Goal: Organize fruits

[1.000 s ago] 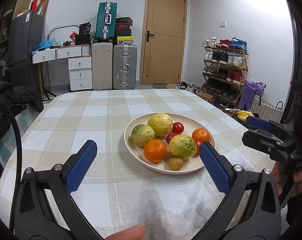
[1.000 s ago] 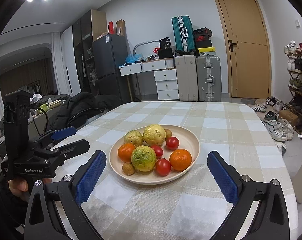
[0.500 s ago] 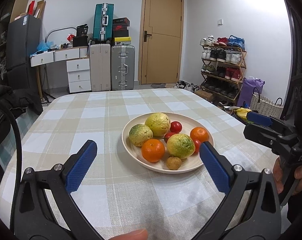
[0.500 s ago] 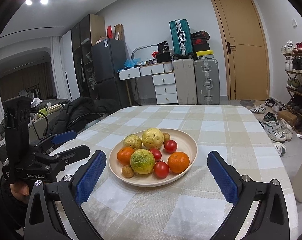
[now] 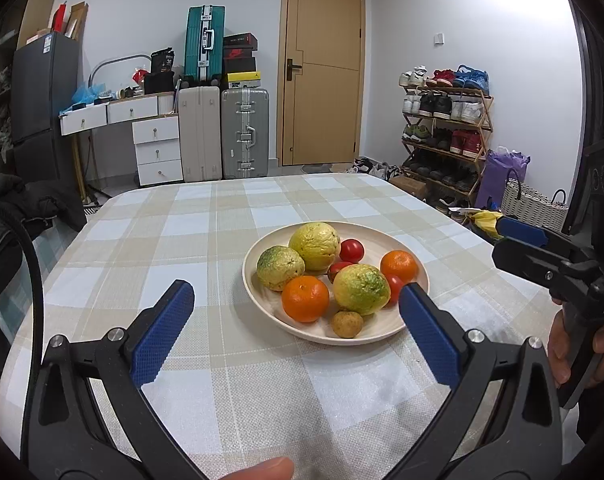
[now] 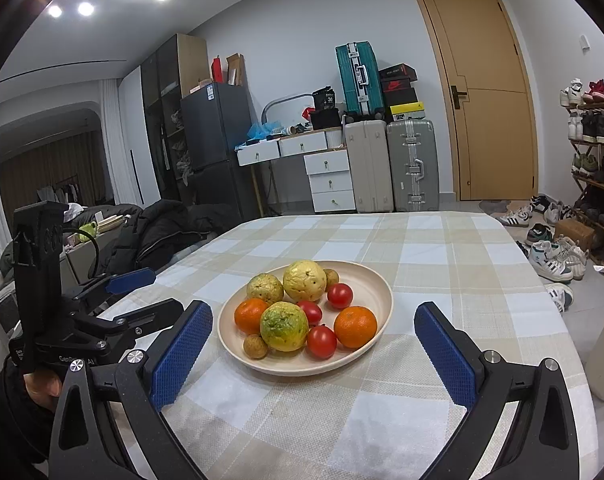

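Standing by the table, I see the left gripper and the right gripper both spread wide, holding nothing. Just past them sits a cream plate on the checked tablecloth. All the fruit lies in it: guavas, oranges, tomatoes and small brown fruits. This could be sorted already, or waiting to be sorted. I cannot tell which.

Both cams near plate (opposite sides)
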